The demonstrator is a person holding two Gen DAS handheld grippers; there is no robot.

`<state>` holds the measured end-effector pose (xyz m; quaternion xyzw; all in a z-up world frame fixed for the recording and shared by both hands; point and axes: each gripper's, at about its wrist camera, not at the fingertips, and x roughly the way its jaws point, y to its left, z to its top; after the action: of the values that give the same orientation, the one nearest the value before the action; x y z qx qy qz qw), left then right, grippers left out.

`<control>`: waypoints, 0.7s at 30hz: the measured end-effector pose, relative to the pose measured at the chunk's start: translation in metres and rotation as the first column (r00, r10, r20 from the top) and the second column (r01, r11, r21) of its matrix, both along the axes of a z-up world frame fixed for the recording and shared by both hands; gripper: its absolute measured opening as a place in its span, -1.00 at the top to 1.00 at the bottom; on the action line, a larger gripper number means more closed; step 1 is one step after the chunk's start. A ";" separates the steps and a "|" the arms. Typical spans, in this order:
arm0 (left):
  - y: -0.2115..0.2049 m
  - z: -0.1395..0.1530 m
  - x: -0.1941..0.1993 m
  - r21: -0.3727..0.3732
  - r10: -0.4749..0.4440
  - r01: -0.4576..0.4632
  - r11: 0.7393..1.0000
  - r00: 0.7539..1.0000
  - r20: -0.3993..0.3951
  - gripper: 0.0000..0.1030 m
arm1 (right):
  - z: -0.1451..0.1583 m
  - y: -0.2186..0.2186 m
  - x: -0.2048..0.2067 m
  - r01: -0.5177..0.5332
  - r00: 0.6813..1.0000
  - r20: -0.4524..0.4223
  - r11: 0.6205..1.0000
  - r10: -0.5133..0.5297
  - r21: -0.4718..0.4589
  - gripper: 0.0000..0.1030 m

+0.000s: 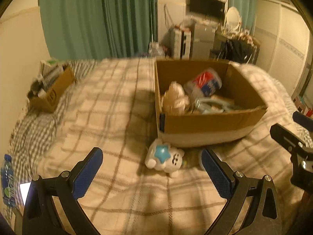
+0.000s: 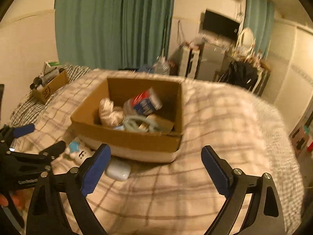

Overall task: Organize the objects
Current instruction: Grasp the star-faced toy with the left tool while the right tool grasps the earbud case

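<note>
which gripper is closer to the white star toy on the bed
Left. The white star toy lies just ahead between the left gripper's open fingers; the right gripper is off to its right.

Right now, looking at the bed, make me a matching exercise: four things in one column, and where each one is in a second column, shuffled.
Things:
1. white toy with a blue star
2. red and blue labelled plastic container
3. small white rounded case
4. small brown cardboard box with printed letters

Places:
A. at the far left edge of the bed, full of items
B. inside the large open cardboard box
C. on the plaid blanket, by the large box's near left corner
D. on the blanket, against the large box's near wall

Pairs: 1-C, 2-B, 3-D, 4-A
</note>
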<state>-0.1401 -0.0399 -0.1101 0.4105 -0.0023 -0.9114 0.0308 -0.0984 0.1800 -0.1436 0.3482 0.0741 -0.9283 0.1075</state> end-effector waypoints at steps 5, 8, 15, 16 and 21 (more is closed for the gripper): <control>-0.003 -0.014 -0.009 0.008 0.008 -0.008 1.000 0.998 0.059 -1.00 | -0.021 0.004 -0.016 0.027 0.995 0.094 0.999 -0.024 -0.032 -0.87; -0.002 -0.023 -0.015 0.016 0.011 -0.012 1.000 0.995 0.096 -1.00 | -0.025 0.005 -0.022 0.043 0.992 0.122 0.998 -0.038 -0.043 -0.89; -0.002 -0.045 -0.038 0.066 -0.009 -0.003 0.998 0.983 0.185 -0.98 | -0.037 0.004 -0.029 0.069 0.984 0.166 0.997 -0.063 -0.029 -0.89; -0.001 -0.048 -0.041 0.069 -0.010 -0.003 0.998 0.981 0.193 -0.97 | -0.037 0.004 -0.030 0.068 0.984 0.169 0.997 -0.063 -0.026 -0.89; 0.002 -0.068 -0.057 0.129 -0.057 0.022 0.991 0.960 0.274 -0.31 | -0.043 -0.001 -0.033 0.062 0.981 0.186 0.998 -0.059 -0.011 -0.89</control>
<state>-0.1973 -0.0377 -0.1776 0.5351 0.0420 -0.8436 -0.0135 -0.1314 0.1786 -0.1865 0.4345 0.0452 -0.8951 0.0887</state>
